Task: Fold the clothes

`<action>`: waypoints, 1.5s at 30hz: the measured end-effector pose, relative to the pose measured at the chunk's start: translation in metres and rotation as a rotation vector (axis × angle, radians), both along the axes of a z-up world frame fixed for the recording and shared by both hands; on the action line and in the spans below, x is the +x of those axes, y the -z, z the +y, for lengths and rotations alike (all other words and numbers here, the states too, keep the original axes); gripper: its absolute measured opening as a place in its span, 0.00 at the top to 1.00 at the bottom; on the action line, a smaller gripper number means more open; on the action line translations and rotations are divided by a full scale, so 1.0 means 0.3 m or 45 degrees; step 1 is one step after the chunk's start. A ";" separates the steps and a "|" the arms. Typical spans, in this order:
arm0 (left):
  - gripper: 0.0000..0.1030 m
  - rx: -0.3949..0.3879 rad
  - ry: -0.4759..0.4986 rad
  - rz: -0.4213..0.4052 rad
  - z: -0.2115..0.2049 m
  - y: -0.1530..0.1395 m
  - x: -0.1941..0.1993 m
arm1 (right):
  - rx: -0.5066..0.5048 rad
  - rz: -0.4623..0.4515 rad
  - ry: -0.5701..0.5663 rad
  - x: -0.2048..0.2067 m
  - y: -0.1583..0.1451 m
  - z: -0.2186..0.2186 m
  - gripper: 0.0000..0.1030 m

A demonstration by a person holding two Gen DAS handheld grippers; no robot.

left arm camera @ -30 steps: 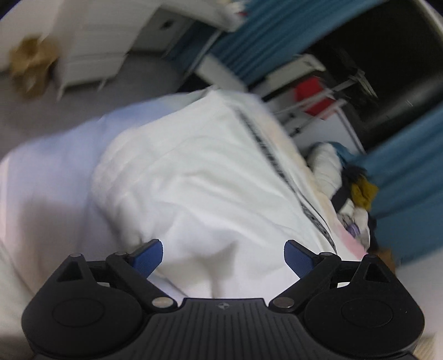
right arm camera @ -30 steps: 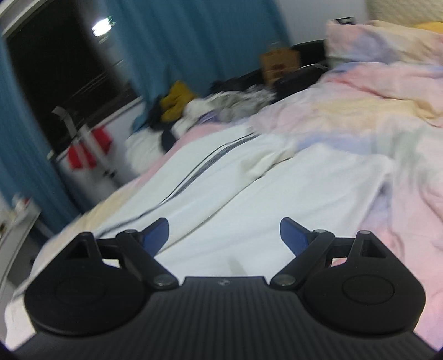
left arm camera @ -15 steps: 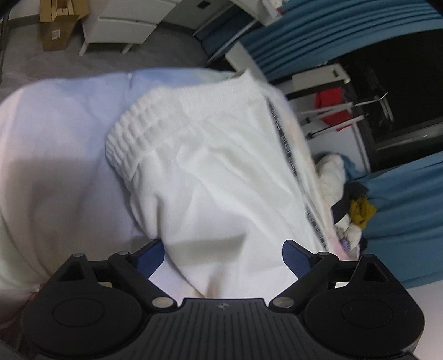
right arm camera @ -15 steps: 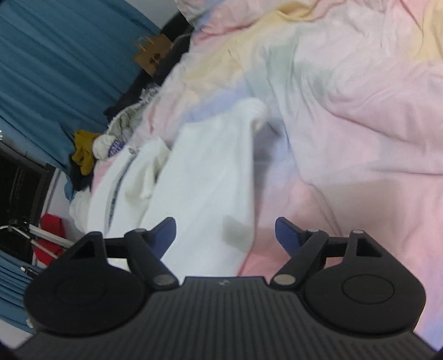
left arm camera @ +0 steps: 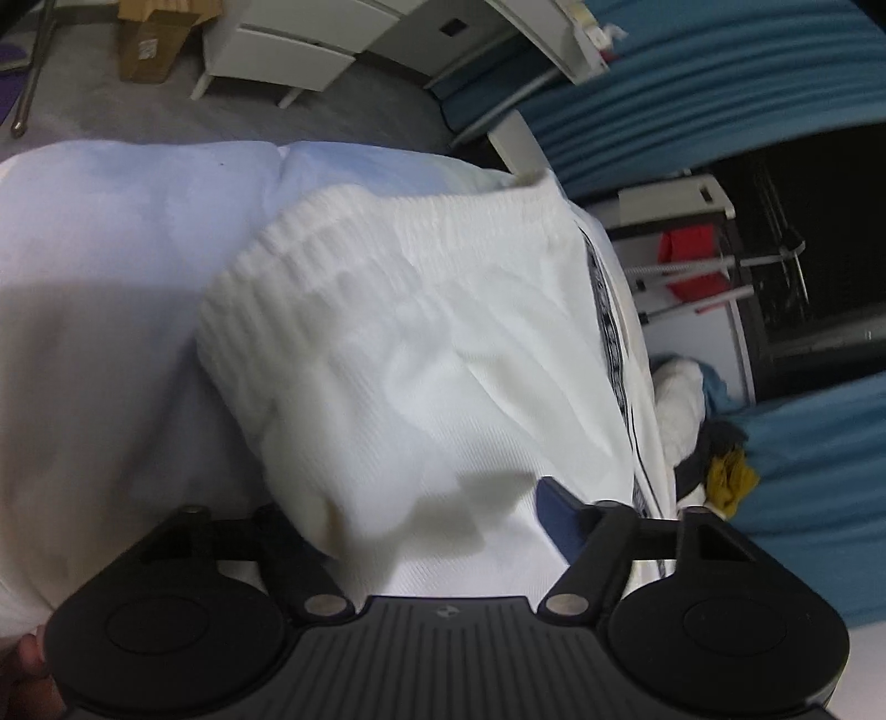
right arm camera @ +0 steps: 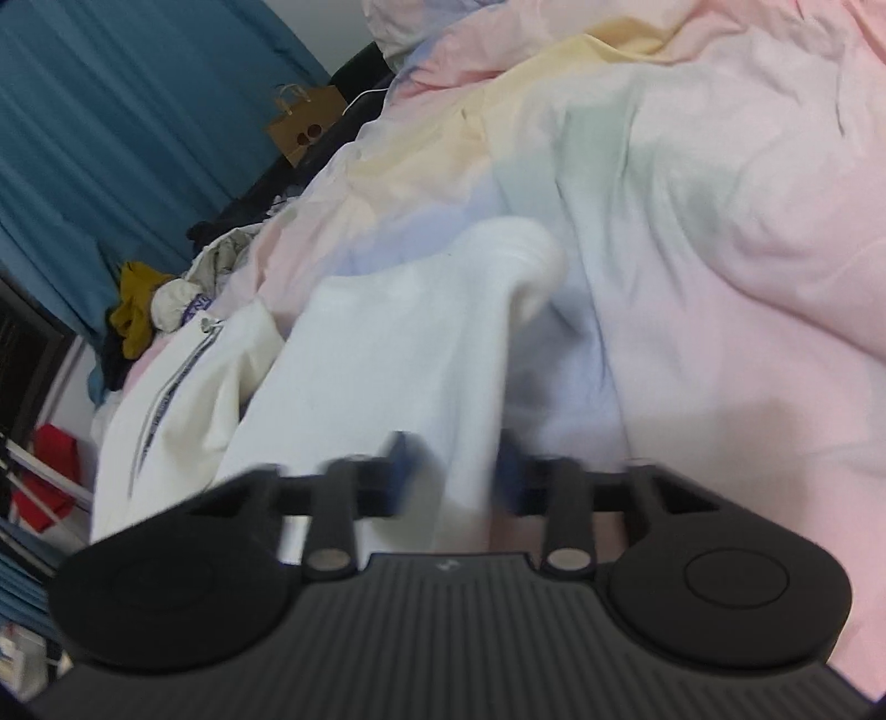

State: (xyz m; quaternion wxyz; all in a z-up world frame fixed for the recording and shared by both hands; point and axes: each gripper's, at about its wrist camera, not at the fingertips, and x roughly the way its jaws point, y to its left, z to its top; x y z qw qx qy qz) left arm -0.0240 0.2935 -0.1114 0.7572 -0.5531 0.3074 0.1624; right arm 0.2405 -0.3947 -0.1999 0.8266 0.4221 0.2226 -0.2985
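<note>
White trousers (left arm camera: 421,354) with a ribbed waistband and a dark side stripe lie on a pastel duvet (right arm camera: 692,232). In the left wrist view my left gripper (left arm camera: 437,515) is wide open with the trouser cloth between its jaws; the left pad is hidden under the cloth, the right blue pad (left arm camera: 559,520) shows. In the right wrist view my right gripper (right arm camera: 454,476) has closed in on a fold of the white trouser leg (right arm camera: 387,343), blurred by motion. The leg's cuff end lies ahead on the duvet.
A heap of other clothes (right arm camera: 166,299) lies at the bed's far side by blue curtains (right arm camera: 111,122). A brown paper bag (right arm camera: 302,127) stands behind the bed. White drawers (left arm camera: 288,50) and a cardboard box (left arm camera: 155,44) are on the grey floor.
My right gripper's jaws have closed from wide open onto the trouser leg. My left gripper has moved down into the waist end, and cloth now covers its left pad.
</note>
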 end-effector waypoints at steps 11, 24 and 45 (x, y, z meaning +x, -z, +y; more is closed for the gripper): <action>0.93 0.122 -0.040 -0.107 0.036 -0.110 -0.055 | -0.108 -0.098 0.027 -0.067 -0.151 0.076 0.94; 0.95 0.182 -0.047 -0.135 0.121 -0.321 -0.062 | -0.146 -0.205 0.104 -0.164 -0.256 0.136 0.94; 0.94 0.113 -0.079 -0.125 0.207 -0.222 -0.069 | 0.302 -0.109 0.216 -0.144 -0.007 -0.015 0.89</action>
